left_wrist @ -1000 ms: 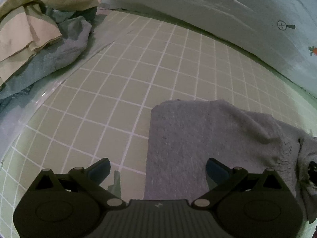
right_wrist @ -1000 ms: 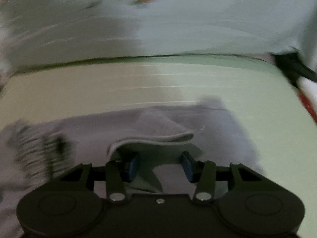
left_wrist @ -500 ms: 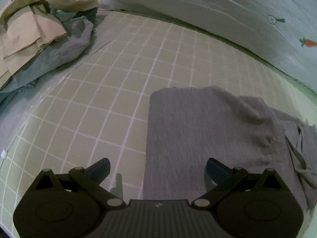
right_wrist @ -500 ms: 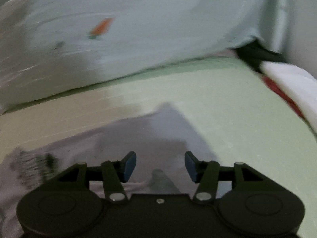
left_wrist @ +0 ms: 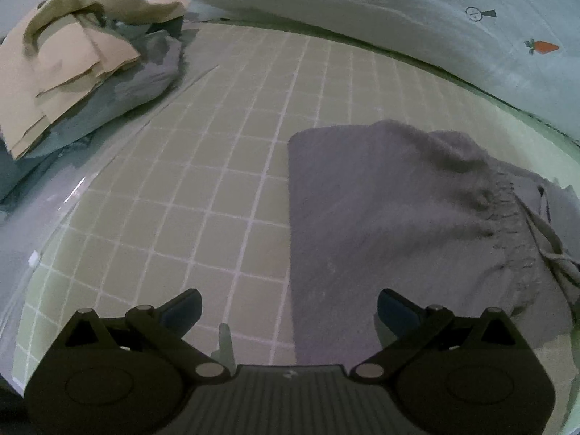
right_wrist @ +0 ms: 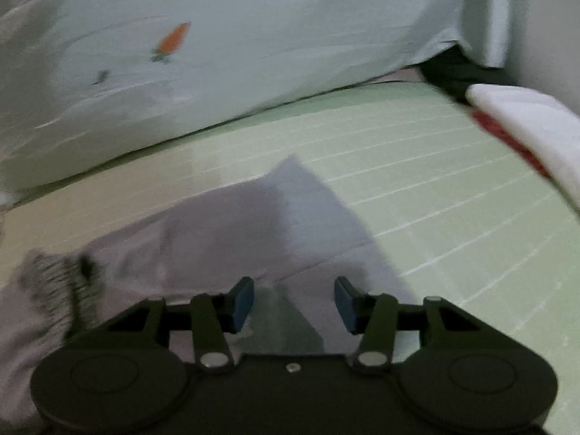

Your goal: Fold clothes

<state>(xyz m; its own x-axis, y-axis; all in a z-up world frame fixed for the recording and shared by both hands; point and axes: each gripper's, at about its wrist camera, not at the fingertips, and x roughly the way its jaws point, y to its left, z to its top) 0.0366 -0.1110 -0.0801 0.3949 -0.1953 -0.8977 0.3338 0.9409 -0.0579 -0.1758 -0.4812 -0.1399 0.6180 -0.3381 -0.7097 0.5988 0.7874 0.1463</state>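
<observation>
hovering over the folded grey garment [left_wrist: 398, 224], the left gripper [left_wrist: 288, 308] is spread wide, empty. the right gripper [right_wrist: 293, 302], jaws just narrowing, pinches nothing. next likely means another fold or fetching from the pile [left_wrist: 83, 72] at upper left.

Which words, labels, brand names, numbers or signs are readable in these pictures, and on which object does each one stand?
None: no words or numbers are readable.
The pale bedcover bears only pictures: an orange carrot and a small circle mark.
The left gripper base carries a tiny emblem, too small to read.
</observation>
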